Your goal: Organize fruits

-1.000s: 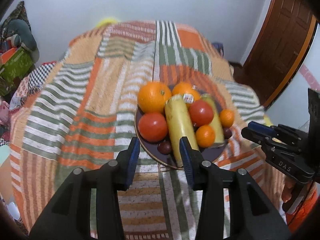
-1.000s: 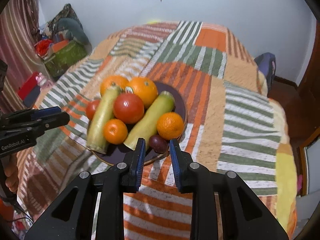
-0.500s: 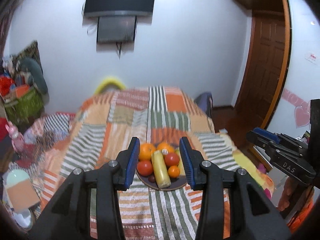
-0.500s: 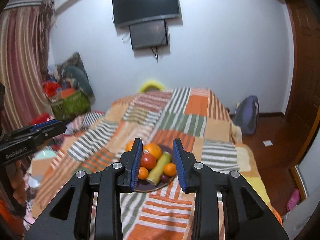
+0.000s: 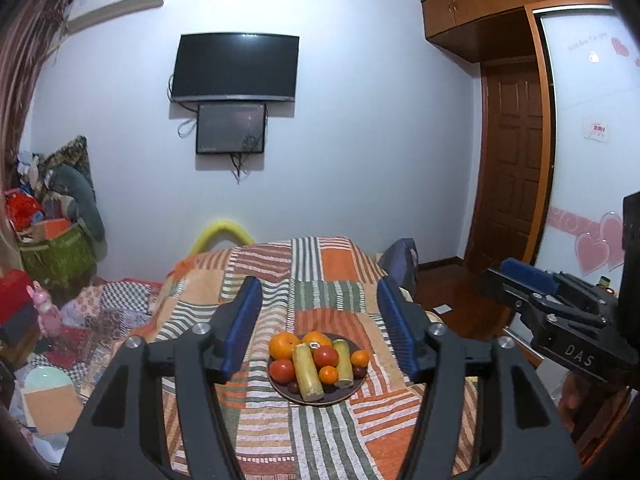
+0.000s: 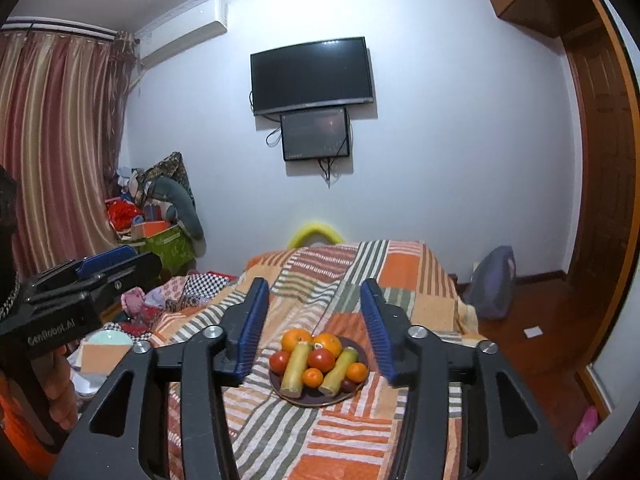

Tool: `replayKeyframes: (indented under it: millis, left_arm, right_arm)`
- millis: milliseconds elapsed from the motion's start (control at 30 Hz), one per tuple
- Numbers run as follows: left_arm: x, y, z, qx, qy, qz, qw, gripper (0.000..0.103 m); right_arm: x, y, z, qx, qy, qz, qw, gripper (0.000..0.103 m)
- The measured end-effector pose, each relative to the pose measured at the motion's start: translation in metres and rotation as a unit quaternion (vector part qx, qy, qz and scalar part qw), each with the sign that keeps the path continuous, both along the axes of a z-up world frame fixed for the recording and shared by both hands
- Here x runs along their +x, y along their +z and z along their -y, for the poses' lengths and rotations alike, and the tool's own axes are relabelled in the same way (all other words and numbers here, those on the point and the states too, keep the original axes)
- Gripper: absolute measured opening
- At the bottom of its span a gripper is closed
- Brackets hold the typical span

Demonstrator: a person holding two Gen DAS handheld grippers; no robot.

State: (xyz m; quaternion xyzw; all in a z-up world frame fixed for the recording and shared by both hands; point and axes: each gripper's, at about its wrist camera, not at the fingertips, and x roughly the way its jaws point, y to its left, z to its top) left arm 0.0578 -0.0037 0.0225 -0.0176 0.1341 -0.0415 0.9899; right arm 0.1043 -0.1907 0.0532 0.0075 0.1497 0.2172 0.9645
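Since pulling back, both grippers, L (image 5: 320, 328) & R (image 6: 314, 326), spread wider, fruit plate (image 5: 344, 396) farther.

L tongs (image 5: 320, 332) & R tongs (image 6: 313, 326): jaws apart, level, side by side

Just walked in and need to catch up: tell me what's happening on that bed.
A person holds a two-finger gripper in each hand, both raised above a patchwork bedspread. The left gripper and right gripper are open and empty, touching nothing. Ahead of them a dark plate on the bed carries oranges, tomatoes, two pale green-yellow stalks and a few dark plums, all heaped together. No fruit is being handled at this moment.
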Motion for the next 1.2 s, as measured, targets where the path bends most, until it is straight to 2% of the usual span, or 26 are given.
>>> replayKeyframes:
  millis: [33,133,200,267,400,467,633,1200]
  left_arm:
    - [-0.001,0.000,0.000,0.001,0.003,0.001,1.0000,0.067]
    - [-0.004,0.000,-0.001,-0.004,0.006,0.006,1.0000,0.068]
    - [-0.006,0.000,-0.003,-0.007,0.009,0.008,0.9999,0.070]
    - [-0.008,0.000,-0.004,-0.008,0.013,0.010,0.9998,0.083]
    - [-0.015,-0.001,-0.002,-0.003,0.020,0.020,0.9996,0.090]
    - [-0.016,-0.003,-0.002,-0.005,0.022,0.019,0.9996,0.096]
    - [-0.019,-0.004,-0.001,-0.001,0.031,0.024,0.9992,0.101]
    - [-0.026,-0.004,0.002,0.002,0.032,0.032,0.9990,0.103]
  right_arm:
    - [0.000,0.000,0.001,0.000,-0.002,0.002,1.000,0.056]
    - [0.000,-0.003,-0.002,0.000,-0.008,0.007,1.000,0.067]
    - [-0.002,-0.005,-0.003,-0.002,-0.012,0.007,1.000,0.071]
    - [-0.003,-0.006,-0.004,-0.005,-0.013,0.005,1.000,0.078]
    - [-0.008,-0.006,-0.005,-0.010,-0.026,0.013,1.000,0.087]
    - [-0.014,-0.005,-0.004,-0.012,-0.039,0.021,0.999,0.102]
    - [-0.019,-0.002,0.001,-0.009,-0.049,0.034,0.998,0.103]
    - [-0.022,-0.002,0.004,0.007,-0.044,0.028,0.999,0.103]
